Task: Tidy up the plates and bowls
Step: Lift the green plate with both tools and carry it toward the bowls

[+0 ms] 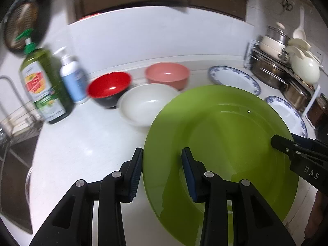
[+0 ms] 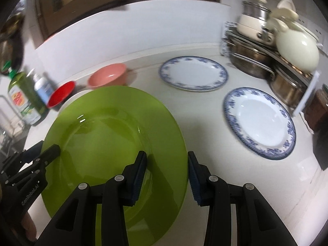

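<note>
A large green plate point(image 1: 221, 135) hangs tilted above the white counter point(image 1: 82, 143), held from both sides. My left gripper point(image 1: 162, 160) is shut on its left rim, one pad on top and one against the edge. My right gripper point(image 2: 167, 162) is shut on the right rim of the green plate point(image 2: 110, 127). Each gripper shows in the other's view: the right gripper point(image 1: 287, 145), the left gripper point(image 2: 51, 151). Behind the plate stand a red bowl point(image 1: 108, 85), a white bowl point(image 1: 147, 100) and a pink bowl point(image 1: 167, 74). Two blue-rimmed plates point(image 2: 193, 72) point(image 2: 260, 121) lie flat on the right.
A green dish-soap bottle point(image 1: 45, 86) and a white pump bottle point(image 1: 71, 78) stand at the left, next to a sink with a wire rack point(image 1: 12, 112). A rack of steel pots and cream cookware point(image 2: 276, 47) fills the right back corner. The white wall runs behind.
</note>
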Tool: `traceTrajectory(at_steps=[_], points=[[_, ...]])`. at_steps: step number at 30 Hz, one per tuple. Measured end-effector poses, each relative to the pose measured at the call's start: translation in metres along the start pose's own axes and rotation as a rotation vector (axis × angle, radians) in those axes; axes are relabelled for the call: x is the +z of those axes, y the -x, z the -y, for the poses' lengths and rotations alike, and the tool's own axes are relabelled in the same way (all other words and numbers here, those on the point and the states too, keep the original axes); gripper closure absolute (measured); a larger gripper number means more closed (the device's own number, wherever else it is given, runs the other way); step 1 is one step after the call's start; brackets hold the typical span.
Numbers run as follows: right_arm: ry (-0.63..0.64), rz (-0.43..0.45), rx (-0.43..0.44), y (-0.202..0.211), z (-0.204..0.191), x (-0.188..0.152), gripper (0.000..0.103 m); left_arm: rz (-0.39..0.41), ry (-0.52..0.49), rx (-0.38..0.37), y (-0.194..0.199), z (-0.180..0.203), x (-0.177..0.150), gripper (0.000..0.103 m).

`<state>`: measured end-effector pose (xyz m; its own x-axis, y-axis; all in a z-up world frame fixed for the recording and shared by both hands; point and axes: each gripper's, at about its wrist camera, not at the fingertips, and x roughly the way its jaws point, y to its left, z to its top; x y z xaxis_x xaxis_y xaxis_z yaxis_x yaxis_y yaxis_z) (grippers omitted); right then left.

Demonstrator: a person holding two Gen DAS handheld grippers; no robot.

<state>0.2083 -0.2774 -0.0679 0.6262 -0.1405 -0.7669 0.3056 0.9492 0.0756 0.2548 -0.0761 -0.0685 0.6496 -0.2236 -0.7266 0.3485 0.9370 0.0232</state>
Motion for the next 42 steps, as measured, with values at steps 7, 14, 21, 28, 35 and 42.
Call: traceTrajectory(at_steps=[7, 14, 21, 28, 35, 42], points=[[0.072, -0.007, 0.079, 0.005, -0.045, -0.009, 0.062, -0.002, 0.068, 0.078, 0.025, -0.041, -0.022, 0.065], [0.141, -0.022, 0.164, 0.008, -0.095, -0.019, 0.062, -0.008, 0.136, 0.157, 0.047, -0.087, -0.044, 0.065], [0.208, -0.038, 0.213, 0.005, -0.136, -0.029, 0.062, -0.042, 0.186, 0.201, 0.052, -0.118, -0.065, 0.065], [0.243, -0.067, 0.222, -0.010, -0.162, -0.041, 0.062, -0.069, 0.208, 0.224, 0.040, -0.136, -0.084, 0.065], [0.264, -0.113, 0.209, -0.029, -0.176, -0.052, 0.062, -0.121, 0.235, 0.216, 0.018, -0.147, -0.099, 0.065], [0.251, -0.159, 0.203, -0.044, -0.181, -0.058, 0.062, -0.150, 0.238, 0.227, 0.007, -0.150, -0.105, 0.065]])
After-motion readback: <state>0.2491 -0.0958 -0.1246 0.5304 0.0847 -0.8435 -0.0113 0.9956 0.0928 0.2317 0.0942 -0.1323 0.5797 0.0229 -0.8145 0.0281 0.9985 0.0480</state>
